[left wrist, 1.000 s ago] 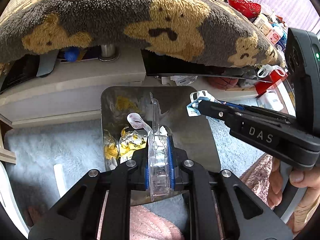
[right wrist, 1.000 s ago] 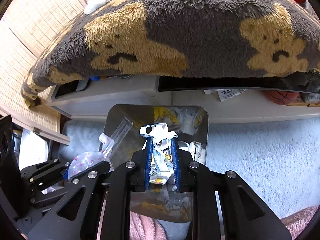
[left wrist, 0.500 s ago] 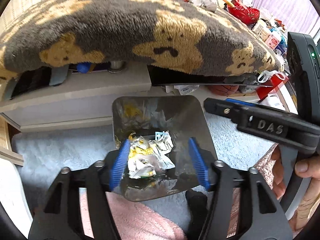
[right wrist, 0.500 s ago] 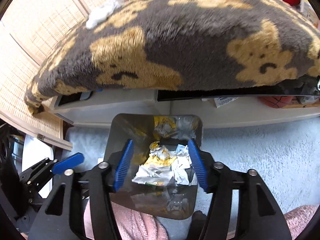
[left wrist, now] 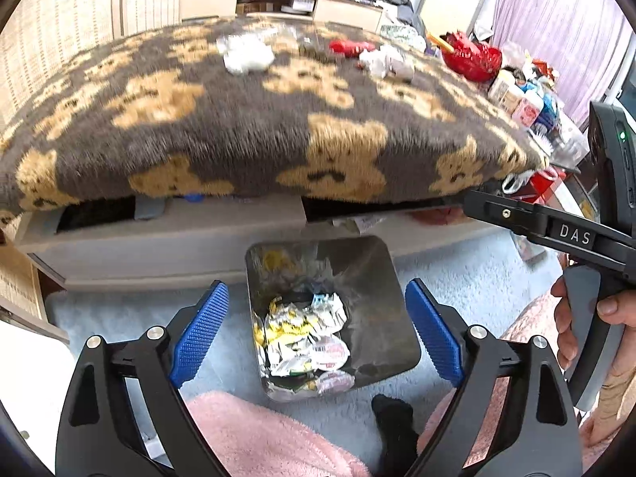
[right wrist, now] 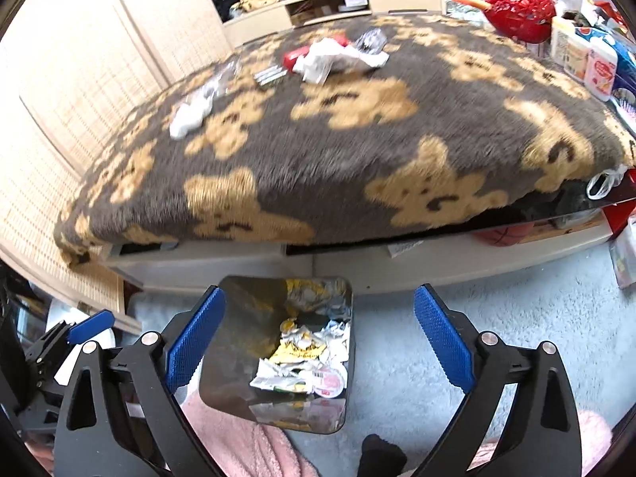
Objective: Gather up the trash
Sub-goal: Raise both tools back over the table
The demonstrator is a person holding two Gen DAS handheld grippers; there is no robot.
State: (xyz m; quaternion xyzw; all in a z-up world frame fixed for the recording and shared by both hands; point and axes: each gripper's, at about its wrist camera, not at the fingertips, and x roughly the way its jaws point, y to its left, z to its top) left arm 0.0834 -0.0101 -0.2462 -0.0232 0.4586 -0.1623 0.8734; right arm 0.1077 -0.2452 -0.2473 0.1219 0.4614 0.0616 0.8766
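A: Where does the trash sit?

B: Crumpled wrappers [left wrist: 302, 338] lie inside the metal bin [left wrist: 381, 278] on the pale carpet [right wrist: 497, 298], just in front of the low worktop. More trash stays on the bear-print blanket [left wrist: 246, 131] covering that worktop: a white wad [left wrist: 246, 55] far left, crumpled paper [right wrist: 334, 59] beside a red packet [left wrist: 349, 45] farther right.

A: And the 2 grippers?

B: The left gripper [left wrist: 316, 338] hangs above the bin, its blue fingers [left wrist: 200, 334] spread wide after just opening, nothing between them. The right gripper [right wrist: 320, 342] matches it: fingers wide, just opened, empty, with the bin below its left finger.

A: Anything else near?

B: A black sock [left wrist: 393, 417] and pink fleece [left wrist: 258, 437] lie at the near edge.
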